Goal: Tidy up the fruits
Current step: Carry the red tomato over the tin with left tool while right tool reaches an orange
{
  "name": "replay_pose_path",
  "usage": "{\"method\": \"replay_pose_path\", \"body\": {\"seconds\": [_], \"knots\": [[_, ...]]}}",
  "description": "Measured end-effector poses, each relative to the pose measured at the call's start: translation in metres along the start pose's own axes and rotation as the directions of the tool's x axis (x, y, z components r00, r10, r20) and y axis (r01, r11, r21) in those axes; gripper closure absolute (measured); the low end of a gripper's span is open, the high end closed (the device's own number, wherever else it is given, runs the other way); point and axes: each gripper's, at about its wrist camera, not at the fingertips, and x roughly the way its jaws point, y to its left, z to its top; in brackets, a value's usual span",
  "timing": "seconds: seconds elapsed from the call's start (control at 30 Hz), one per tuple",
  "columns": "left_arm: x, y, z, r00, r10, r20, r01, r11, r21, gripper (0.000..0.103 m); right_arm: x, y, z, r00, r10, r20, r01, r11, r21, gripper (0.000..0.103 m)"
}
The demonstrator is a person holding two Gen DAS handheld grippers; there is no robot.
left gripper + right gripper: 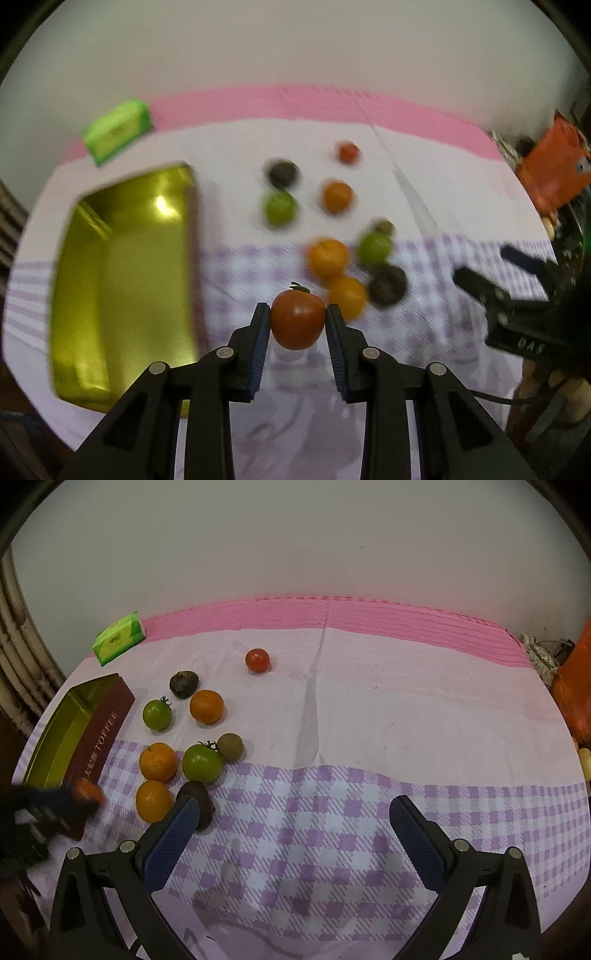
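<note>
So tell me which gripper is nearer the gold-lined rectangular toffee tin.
Left. The left gripper, shut on a red tomato, is beside the toffee tin; the open right gripper is further right, past the fruit.

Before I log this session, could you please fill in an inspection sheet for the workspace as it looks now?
Surface: cloth, pink band at the back, purple checks in front.
Job's things: red tomato held above the cloth; tin open and empty on the left; three oranges, two green tomatoes, another red tomato and three darker fruits loose on the cloth.
Clutter: green tissue pack behind the tin.
Grippers: left hand-held gripper shut on the red tomato; right hand-held gripper open, holding nothing.
Cables: a dark cable near the right hand-held gripper.
Surroundings: plain wall behind; orange object at the right edge.
</note>
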Motion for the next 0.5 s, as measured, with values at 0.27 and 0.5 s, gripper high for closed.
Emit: {"method": "replay_pose_path", "body": {"seconds": [0.27,0.5], "knots": [[0.0,0.102,-0.003,0.986,0.154,-0.06,-0.16,0.981,-0.108,0.071,-0.001,0.028,-0.002,0.999,0.044,0.0,-0.044,0.996,-0.072,0.02],[0.013,0.137,-0.028,0.97,0.196,-0.14,-0.217,0.965,-0.147,0.071,0.003,0.061,-0.006,0.994,0.106,-0.037,-0.11,0.985,-0.135,0.037]]}}
